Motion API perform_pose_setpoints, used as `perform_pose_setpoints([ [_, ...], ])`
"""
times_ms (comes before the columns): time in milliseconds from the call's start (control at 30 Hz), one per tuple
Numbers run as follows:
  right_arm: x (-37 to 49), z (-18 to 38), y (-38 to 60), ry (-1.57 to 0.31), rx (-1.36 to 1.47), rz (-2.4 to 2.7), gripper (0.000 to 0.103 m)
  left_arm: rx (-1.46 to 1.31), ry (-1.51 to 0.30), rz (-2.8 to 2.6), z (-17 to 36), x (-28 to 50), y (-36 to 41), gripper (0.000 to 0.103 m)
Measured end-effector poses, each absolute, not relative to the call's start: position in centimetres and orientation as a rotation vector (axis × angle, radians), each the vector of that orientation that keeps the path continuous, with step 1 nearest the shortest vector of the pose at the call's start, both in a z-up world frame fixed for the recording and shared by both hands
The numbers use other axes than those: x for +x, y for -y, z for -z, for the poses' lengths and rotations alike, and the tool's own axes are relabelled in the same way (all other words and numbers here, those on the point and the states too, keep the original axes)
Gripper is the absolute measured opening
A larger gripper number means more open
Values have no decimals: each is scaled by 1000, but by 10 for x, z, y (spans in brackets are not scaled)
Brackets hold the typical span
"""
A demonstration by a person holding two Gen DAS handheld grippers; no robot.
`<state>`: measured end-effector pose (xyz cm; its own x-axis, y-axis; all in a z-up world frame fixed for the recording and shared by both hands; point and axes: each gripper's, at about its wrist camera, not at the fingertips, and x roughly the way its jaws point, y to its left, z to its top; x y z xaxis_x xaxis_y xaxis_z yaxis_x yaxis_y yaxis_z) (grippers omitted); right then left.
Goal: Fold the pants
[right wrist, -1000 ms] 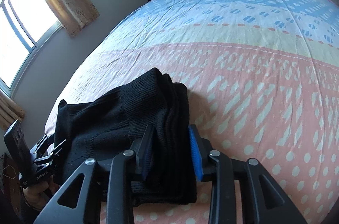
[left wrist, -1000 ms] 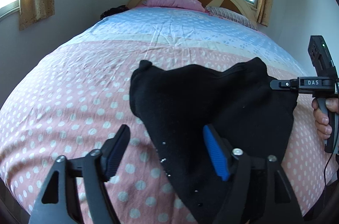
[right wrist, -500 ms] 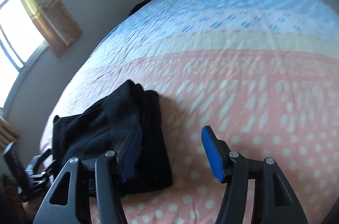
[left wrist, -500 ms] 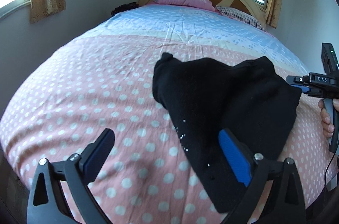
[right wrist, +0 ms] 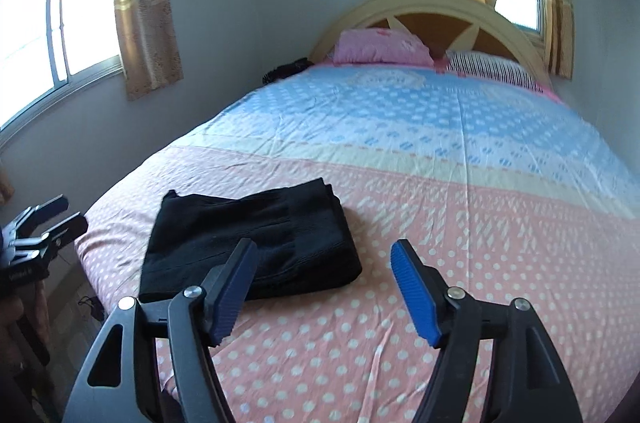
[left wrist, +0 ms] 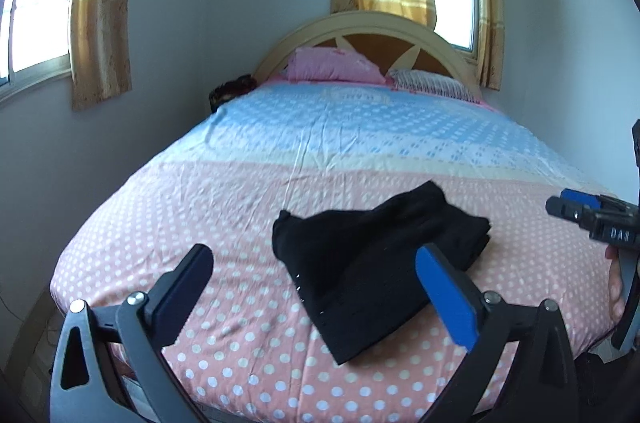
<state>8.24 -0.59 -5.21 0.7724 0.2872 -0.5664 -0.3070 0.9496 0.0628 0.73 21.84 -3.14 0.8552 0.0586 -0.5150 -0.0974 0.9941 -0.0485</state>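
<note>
Pants: black pants (left wrist: 376, 263), folded into a compact bundle, lying on the pink polka-dot end of the bed (left wrist: 224, 191), near the foot edge.
Fold look: layered edges stacked on the right side in the right wrist view (right wrist: 256, 243), one little corner poking up at the far left.
Left tongs (left wrist: 316, 287): spread wide, nothing between them, hanging above the bed short of the bundle.
Right tongs (right wrist: 324, 287): also gaping, empty, off to the right of the pants, not touching.
Background: pink pillow (left wrist: 332, 67) and striped pillow (left wrist: 432, 85) up against the arched headboard (left wrist: 360, 23), yellow curtains (left wrist: 100, 15) on the windows.
</note>
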Motion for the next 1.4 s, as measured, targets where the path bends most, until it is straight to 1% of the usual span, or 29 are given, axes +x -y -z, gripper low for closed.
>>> perform_pose_setpoints([
  [333, 40, 24, -4, -530, -69, -343, 72, -16, -501, -61, 15, -1, -196, 103],
  [1400, 23, 20, -5, -503, -94, -351, 73, -15, -485, -76, 11, -6, -190, 103],
])
